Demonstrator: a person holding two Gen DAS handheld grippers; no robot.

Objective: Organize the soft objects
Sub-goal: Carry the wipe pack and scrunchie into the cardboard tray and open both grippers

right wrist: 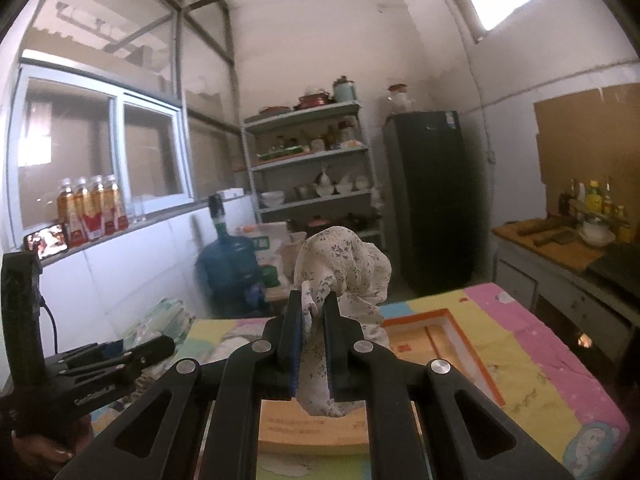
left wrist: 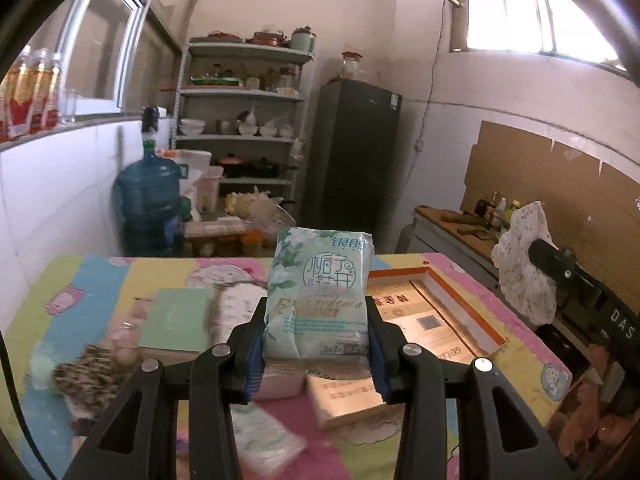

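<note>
My left gripper is shut on a pale green pack of tissues, held upright above the table with its blue pads pressing both sides. My right gripper is shut on a white floral cloth that bunches above the fingers and hangs below them. From the left wrist view the cloth and the right gripper's body show at the right. From the right wrist view the left gripper's body shows at the lower left, with part of the tissue pack beyond it.
The table has a colourful cartoon cover. On it lie an open orange-rimmed box, a green flat box, a spotted furry thing and a tan book. Beyond stand a water jug, shelves and a dark fridge.
</note>
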